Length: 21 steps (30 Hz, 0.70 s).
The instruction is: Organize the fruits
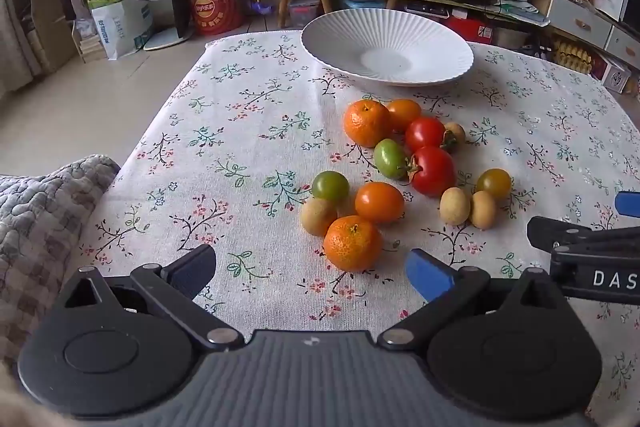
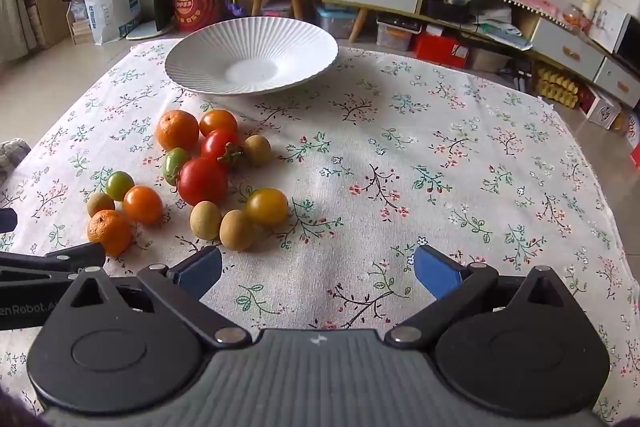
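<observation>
Both claws hang over the near edge of the table, tilted down at the flowered tablecloth (image 2: 400, 163), and neither has anything in it. The left gripper (image 1: 310, 269) stands with its blue pads spread wide apart; just ahead of the gap, at about one o'clock, lies the nearest mandarin (image 1: 352, 243). The right gripper (image 2: 318, 267) is spread just as wide over bare cloth, with the fruit off at its ten and eleven o'clock. From the left wrist view its neighbour's black finger pokes in at three o'clock, so the two tools sit side by side.

The fruit lies loose on the cloth in two small huddles, I'd guess tipped out there to be sorted. The near huddle is the mandarin, an orange tomato (image 1: 379, 202), a green tomato (image 1: 330, 186) and a tan longan (image 1: 318, 217), all touching. Further in, toward twelve o'clock, sit a second mandarin (image 1: 367, 123), two red tomatoes (image 1: 433, 171) with their stalks on, an oblong green one (image 1: 389, 159), and a yellowish tomato (image 1: 494, 183) beside two more longans (image 1: 454, 206).

The only container is the white ribbed bowl (image 1: 320, 39), at the far side of the table past the fruit. It is empty down to its flat middle. It seems the plain destination for the fruit, and the wide-set claws look ready for a first pick, most likely the near mandarin.
</observation>
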Each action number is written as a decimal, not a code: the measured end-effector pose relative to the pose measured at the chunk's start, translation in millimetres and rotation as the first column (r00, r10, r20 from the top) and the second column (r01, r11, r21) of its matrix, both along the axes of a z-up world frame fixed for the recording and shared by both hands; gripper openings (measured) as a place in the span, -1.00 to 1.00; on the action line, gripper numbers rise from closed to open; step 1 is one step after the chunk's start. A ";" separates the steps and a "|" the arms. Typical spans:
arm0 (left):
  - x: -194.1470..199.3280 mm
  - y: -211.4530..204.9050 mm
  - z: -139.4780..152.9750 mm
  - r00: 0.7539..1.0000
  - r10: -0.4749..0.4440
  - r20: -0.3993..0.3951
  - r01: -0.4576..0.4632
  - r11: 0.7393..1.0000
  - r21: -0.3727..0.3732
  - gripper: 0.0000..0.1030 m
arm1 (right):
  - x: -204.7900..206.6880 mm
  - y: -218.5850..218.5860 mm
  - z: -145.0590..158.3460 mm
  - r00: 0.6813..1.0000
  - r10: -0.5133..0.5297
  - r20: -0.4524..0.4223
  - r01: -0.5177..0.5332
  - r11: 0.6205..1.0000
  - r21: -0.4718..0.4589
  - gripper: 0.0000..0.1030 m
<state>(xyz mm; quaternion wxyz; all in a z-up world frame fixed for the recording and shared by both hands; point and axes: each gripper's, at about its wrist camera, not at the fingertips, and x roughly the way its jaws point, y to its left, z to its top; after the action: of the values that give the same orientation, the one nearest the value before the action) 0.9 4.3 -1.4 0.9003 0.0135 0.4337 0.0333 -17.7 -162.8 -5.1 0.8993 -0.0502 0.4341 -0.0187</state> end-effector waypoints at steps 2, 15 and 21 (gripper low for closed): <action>0.0 -0.4 -0.1 1.000 0.000 -0.001 0.000 1.000 -0.002 0.83 | 0.7 -0.6 0.4 1.000 -0.004 0.003 0.004 1.000 0.002 0.99; -0.6 0.0 -0.7 1.000 -0.002 -0.004 0.002 1.000 -0.004 0.83 | -0.3 1.1 0.9 1.000 0.000 0.004 0.000 1.000 0.003 0.99; -0.9 0.0 -1.3 1.000 -0.003 -0.004 0.003 1.000 -0.004 0.83 | -0.6 1.7 0.8 1.000 0.001 0.004 -0.001 1.000 0.002 0.99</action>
<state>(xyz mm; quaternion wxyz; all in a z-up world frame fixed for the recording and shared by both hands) 0.0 4.3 -2.6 0.8995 0.0127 0.4357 0.0311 -18.3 -161.1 -4.4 0.9001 -0.0496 0.4325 -0.0177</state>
